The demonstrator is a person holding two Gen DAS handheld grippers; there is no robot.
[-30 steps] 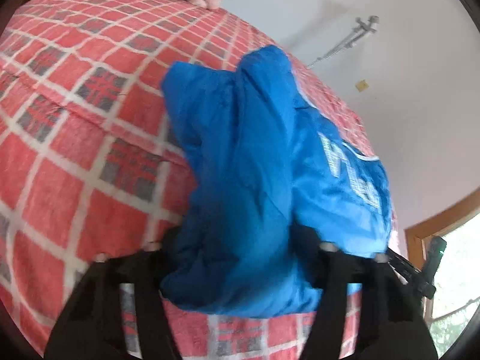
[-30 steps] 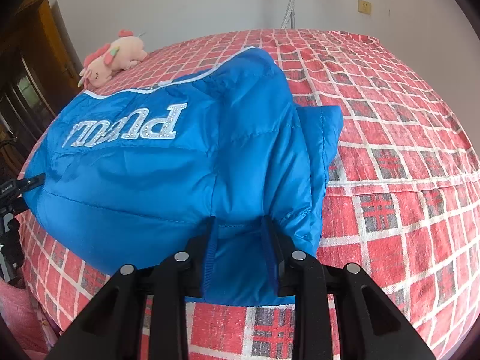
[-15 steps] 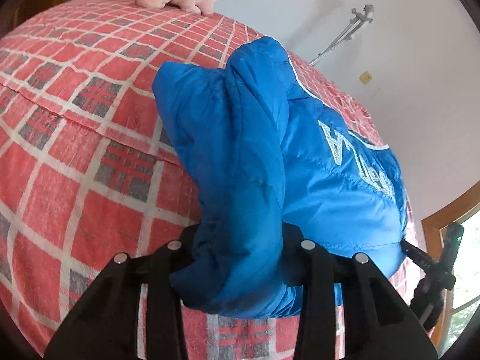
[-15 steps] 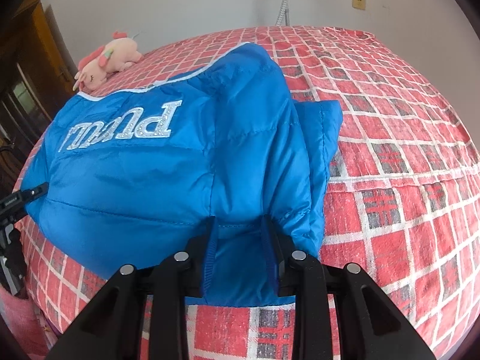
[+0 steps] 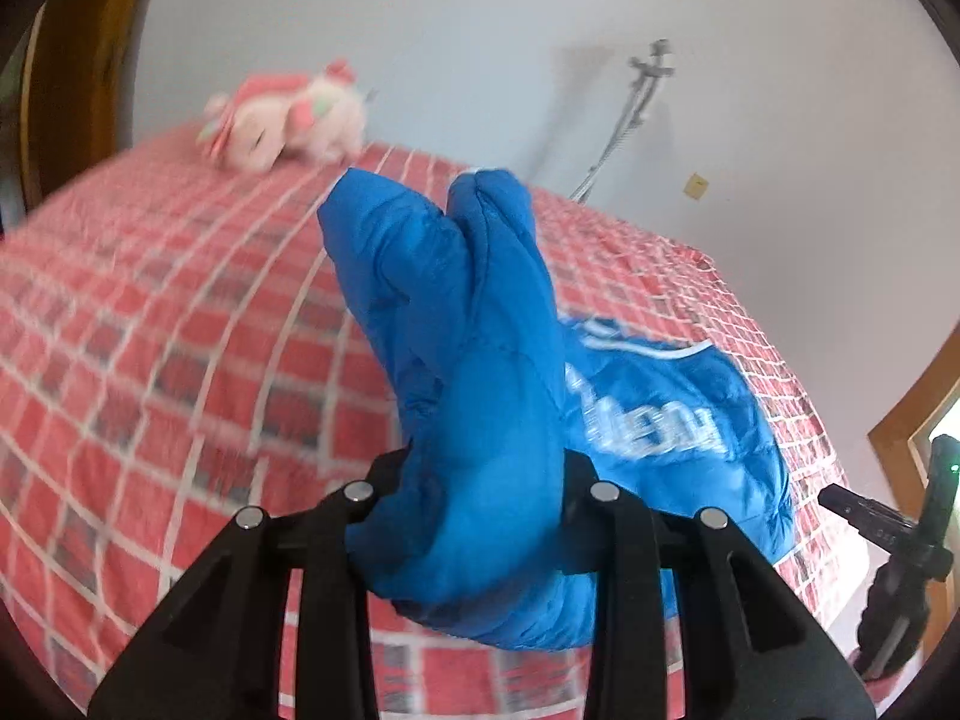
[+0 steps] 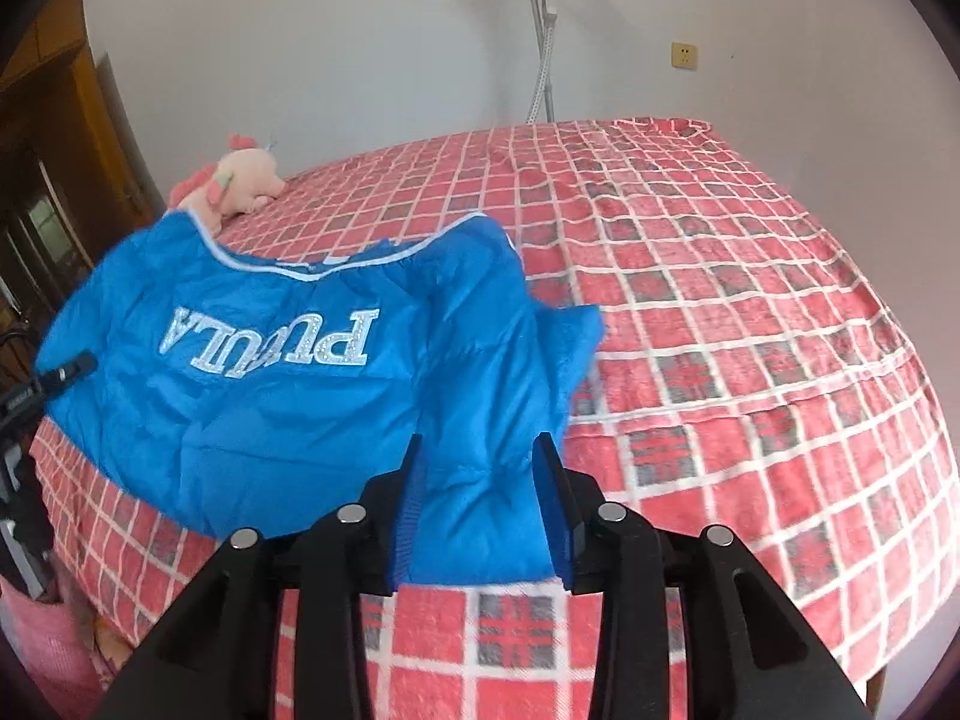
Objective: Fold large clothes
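Note:
A blue padded jacket (image 6: 258,384) with silver lettering lies on the red checked bed (image 6: 720,312). My right gripper (image 6: 480,498) is shut on a ribbed cuff end of the jacket and holds it just above the bed's near edge. In the left wrist view my left gripper (image 5: 474,510) is shut on a thick bunch of the same jacket (image 5: 468,372), lifted so the fabric stands up in front of the camera. The lettered panel (image 5: 654,426) lies to its right.
A pink plush toy (image 6: 234,180) lies at the far left of the bed, near a wooden wardrobe (image 6: 54,138). A white stand (image 6: 540,36) rises behind the bed. A black tripod (image 5: 900,540) stands off the bed's right corner in the left wrist view.
Both grippers have lifted and pulled back with the jacket. The jacket has bunched up and slid toward the bed's edge. The left view has tilted up toward the wall.

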